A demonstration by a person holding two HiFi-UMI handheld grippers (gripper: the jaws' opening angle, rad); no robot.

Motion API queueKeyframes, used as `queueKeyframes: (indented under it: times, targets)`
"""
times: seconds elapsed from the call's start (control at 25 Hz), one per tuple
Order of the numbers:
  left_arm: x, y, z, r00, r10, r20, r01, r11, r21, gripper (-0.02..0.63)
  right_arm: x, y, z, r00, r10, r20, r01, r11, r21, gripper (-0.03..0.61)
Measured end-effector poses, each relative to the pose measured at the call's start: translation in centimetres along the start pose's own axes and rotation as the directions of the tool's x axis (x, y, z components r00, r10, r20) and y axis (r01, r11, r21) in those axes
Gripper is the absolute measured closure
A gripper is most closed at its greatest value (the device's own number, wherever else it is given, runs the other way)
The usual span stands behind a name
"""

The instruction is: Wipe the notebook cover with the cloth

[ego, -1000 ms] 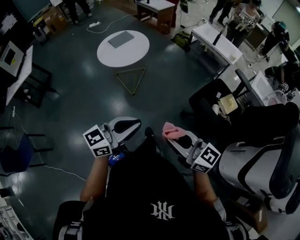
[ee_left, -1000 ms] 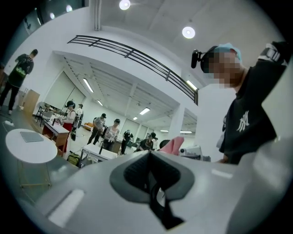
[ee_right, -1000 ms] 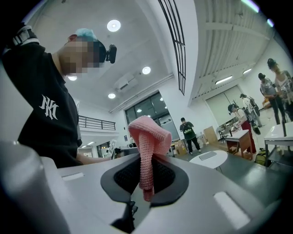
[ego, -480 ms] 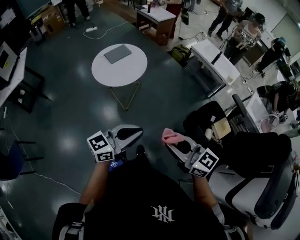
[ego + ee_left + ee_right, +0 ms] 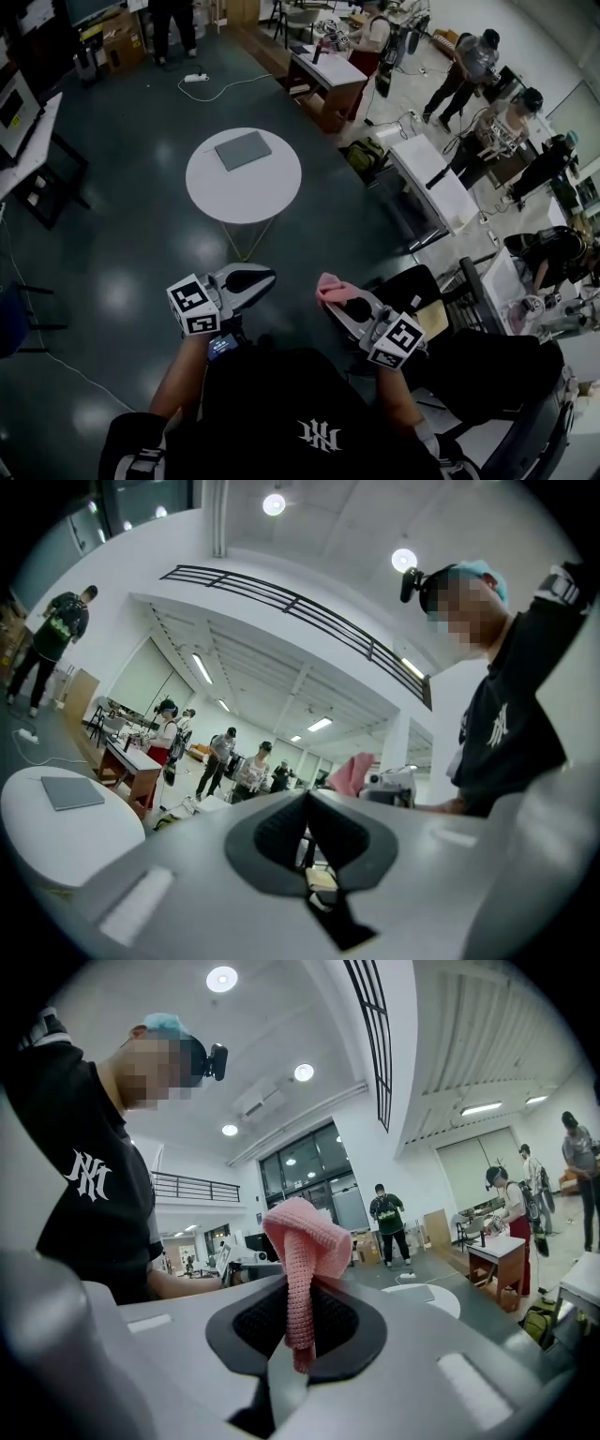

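Two grippers sit low in the frame, close to the person's chest. The left gripper (image 5: 307, 803) has its jaws pressed together with nothing between them. The right gripper (image 5: 339, 302) has its jaws clamped on the pink cloth (image 5: 302, 1241): only a narrow strip is pinched between the pads, and a loose bunch flops over the top.

That looks like the weak spot. With so little cloth in the bite, a firm drag across a cover could pull it free, or the floppy bunch could fold under and wipe poorly.

Further up the frame there is open dark floor, then the round white surface (image 5: 202, 192) with the grey notebook (image 5: 242, 150) lying flat near its upper middle, well apart from both grippers. Nothing pins the notebook, so a hard stroke might slide it toward the rim. The empty left gripper could steady it.

As for containers, none shares that surface. A green bag (image 5: 366, 155) lies on the floor to the right of it, contents unseen. Cardboard boxes (image 5: 120, 39) stand at the upper left, and I cannot tell what is inside them.
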State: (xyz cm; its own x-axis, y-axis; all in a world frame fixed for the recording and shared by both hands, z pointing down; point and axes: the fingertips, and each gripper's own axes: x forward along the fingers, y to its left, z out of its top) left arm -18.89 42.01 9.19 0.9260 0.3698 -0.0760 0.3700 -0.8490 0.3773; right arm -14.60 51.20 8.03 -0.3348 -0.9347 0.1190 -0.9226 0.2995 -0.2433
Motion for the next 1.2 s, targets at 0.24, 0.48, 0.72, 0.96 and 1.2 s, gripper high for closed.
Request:
queueKeyframes:
  times: [0.24, 0.48, 0.72, 0.96, 1.2]
  targets:
    - [1.4, 5.2, 1.2, 0.998, 0.059, 0.022, -0.058, 0.998, -0.012, 0.611, 3.1, -5.2, 1.0, 0.999, 0.051, -0.010, -0.051, 0.999, 0.009, 0.546]
    - [1.0, 11.2, 2.4, 0.989, 0.147, 0.016, -0.147, 0.989, -0.021, 0.611, 7.8, -10.9, 1.7, 0.994, 0.110, -0.010, -0.110, 0.993, 0.031, 0.546]
    - [3.2, 17.5, 4.4, 0.969, 0.247, 0.008, -0.247, 0.969, -0.024, 0.611, 11.9, -18.2, 3.6, 0.980, 0.198, -0.002, -0.198, 0.979, 0.042, 0.546]
    - [5.7, 24.1, 7.5, 0.936, 0.353, 0.011, -0.353, 0.936, -0.014, 0.611, 15.8, -25.6, 5.7, 0.953, 0.301, -0.026, -0.300, 0.953, 0.046, 0.546]
    - [7.4, 30.5, 9.8, 0.888, 0.459, 0.017, -0.459, 0.888, 0.007, 0.611, 20.2, -32.1, 7.3, 0.916, 0.401, -0.036, -0.399, 0.916, 0.053, 0.546]
